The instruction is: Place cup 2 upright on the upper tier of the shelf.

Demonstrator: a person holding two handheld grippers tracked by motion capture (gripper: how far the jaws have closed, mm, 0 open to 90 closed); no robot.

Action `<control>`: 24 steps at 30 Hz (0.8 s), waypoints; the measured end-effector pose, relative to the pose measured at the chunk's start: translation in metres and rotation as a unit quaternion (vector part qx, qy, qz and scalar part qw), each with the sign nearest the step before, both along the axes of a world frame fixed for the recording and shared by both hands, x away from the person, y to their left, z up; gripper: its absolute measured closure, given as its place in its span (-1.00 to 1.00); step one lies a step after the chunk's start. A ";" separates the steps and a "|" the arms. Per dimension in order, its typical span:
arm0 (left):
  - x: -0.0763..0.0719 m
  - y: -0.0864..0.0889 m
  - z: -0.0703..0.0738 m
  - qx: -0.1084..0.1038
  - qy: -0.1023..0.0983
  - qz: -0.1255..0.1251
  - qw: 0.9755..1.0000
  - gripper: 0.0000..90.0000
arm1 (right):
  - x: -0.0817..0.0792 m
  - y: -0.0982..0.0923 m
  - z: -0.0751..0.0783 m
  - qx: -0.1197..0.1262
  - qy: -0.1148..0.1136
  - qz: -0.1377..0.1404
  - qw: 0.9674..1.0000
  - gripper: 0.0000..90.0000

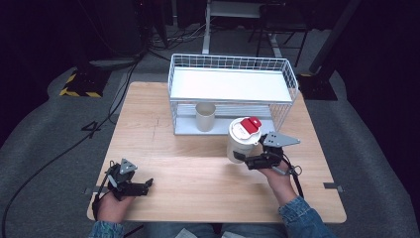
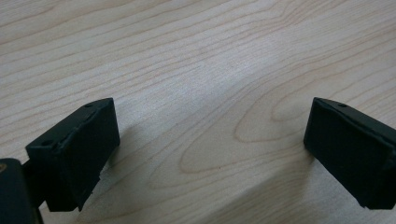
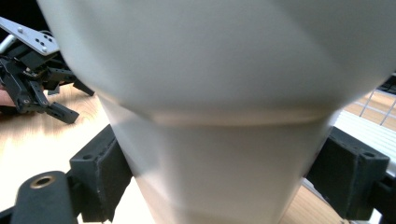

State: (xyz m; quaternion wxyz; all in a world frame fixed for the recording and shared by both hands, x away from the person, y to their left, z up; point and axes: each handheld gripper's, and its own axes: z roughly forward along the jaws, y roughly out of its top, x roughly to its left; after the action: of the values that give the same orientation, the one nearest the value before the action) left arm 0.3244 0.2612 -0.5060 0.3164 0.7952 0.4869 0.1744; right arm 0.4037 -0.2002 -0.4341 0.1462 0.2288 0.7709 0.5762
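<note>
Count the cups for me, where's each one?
2. One lidded cup is clamped in the right tool over the table, in front of the wire rack. One open cup stands on the rack's lower shelf.

hand-held gripper (image 1: 148, 185): black | grey three-cornered plate | denim sleeves (image 1: 303, 214)

Blurred white cup (image 3: 219, 116), top and base cut off
</note>
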 end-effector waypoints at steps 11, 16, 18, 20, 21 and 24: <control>0.000 0.000 0.000 0.001 -0.001 0.001 1.000 -0.91 | 0.005 -0.004 0.026 -0.005 -0.016 -0.003 1.000 -0.66; 0.000 0.000 0.000 0.001 0.000 0.001 1.000 -0.91 | 0.007 -0.005 0.038 -0.006 -0.023 -0.005 1.000 -0.66; 0.000 -0.001 0.000 0.001 -0.002 0.003 1.000 -0.91 | 0.008 -0.006 0.042 -0.003 -0.023 -0.004 1.000 -0.66; -0.001 -0.001 0.000 0.001 -0.004 0.005 1.000 -0.89 | 0.009 -0.006 0.045 -0.003 -0.021 -0.005 1.000 -0.66; -0.001 -0.001 0.000 0.001 -0.004 0.005 1.000 -0.89 | 0.010 -0.006 0.047 -0.003 -0.021 -0.005 1.000 -0.66; -0.001 -0.001 0.000 0.003 -0.004 0.006 1.000 -0.89 | 0.012 -0.006 0.052 -0.001 -0.023 -0.005 1.000 -0.66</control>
State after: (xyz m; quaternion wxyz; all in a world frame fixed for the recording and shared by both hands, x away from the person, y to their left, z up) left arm 0.3231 0.2598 -0.5059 0.3149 0.7924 0.4902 0.1805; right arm 0.4155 -0.2063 -0.3819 0.1672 0.2187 0.7668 0.5799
